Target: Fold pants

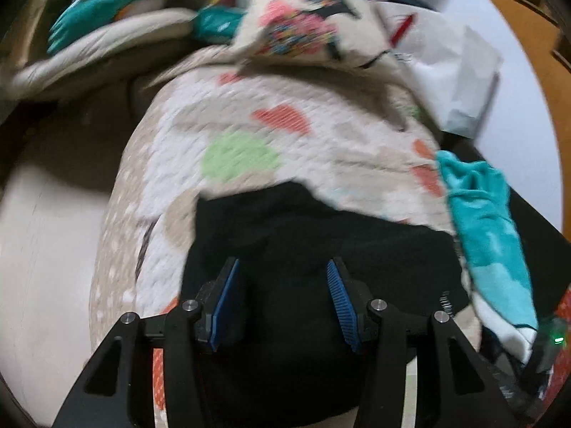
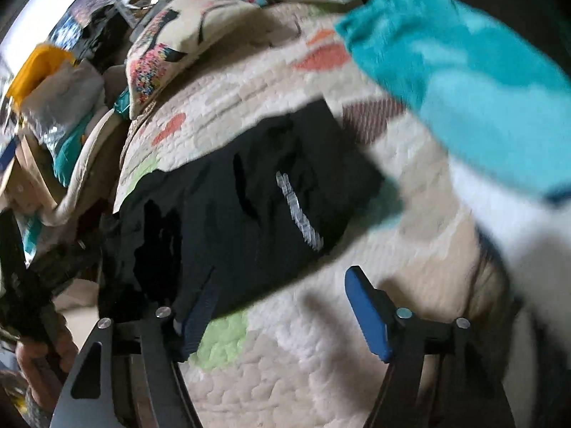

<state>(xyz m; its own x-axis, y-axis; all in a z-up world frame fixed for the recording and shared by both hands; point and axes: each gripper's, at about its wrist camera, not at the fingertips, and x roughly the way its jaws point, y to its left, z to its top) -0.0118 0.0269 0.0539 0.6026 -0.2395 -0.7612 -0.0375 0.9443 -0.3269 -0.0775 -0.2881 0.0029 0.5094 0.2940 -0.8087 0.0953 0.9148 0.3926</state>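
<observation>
From where I sit, the black pants (image 2: 242,199) lie bunched on the quilted bed cover (image 2: 321,356), their long axis running roughly from 8 o'clock to 2 o'clock in the right wrist view, with a pale printed stripe (image 2: 299,210) along the upper half. My right gripper (image 2: 282,317) sits at the heap's 5 o'clock edge: its left finger overlaps the near hem, its right finger hangs over bare quilt, and the pads stand apart, gripping nothing. My left gripper (image 1: 282,303) is right over the pants (image 1: 303,249), black cloth filling the gap between its half-spread fingers; I cannot tell whether the pads actually pinch the fabric, so I call that hand undecided. I judge the left hand the nearer one, while the right must slide toward 10 o'clock to bite the hem. A teal cloth (image 2: 464,82) lies at 1 o'clock, clear of the pants. I see no container holding anything relevant.
</observation>
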